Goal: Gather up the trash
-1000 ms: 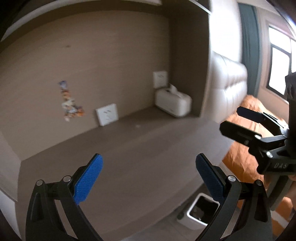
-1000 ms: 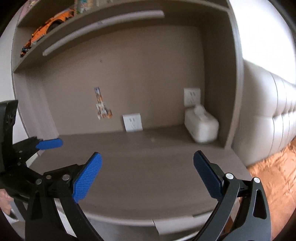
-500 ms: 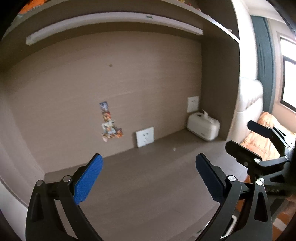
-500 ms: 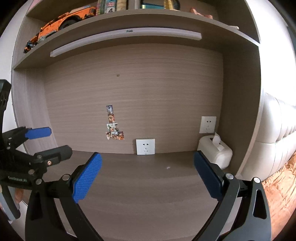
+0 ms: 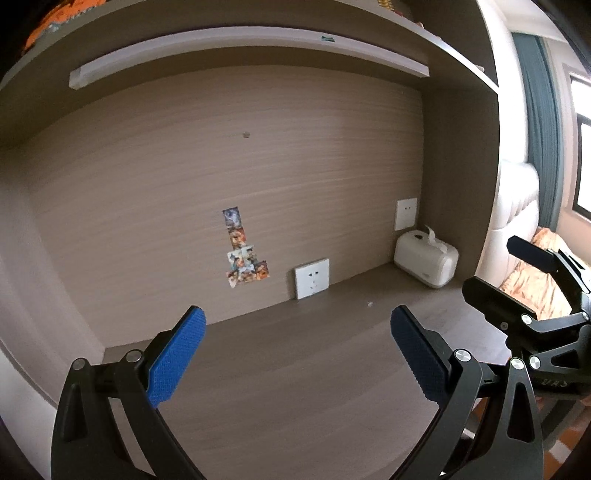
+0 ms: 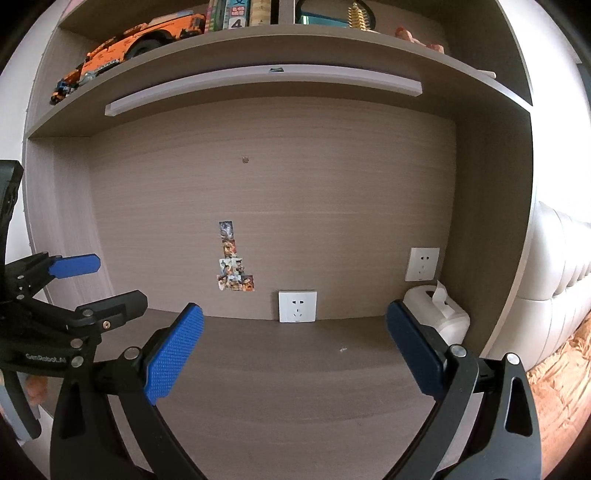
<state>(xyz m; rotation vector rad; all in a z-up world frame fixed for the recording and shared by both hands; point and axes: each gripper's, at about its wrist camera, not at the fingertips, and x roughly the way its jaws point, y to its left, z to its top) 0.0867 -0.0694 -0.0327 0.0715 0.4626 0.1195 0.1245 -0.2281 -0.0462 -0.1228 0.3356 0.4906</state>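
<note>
Here, L gripper (image 5: 295, 354) and R gripper (image 6: 293, 350) spread wide, above bare desk (image 6: 288, 376)

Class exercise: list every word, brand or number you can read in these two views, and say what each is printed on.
"GenRobot.AI": on the left hand-held gripper, seen from the right wrist.
"4": on a book spine on the upper shelf; the characters above it are too small to read.
Letters on the right hand-held gripper: too blurred.
Wall stickers: no readable text.
</note>
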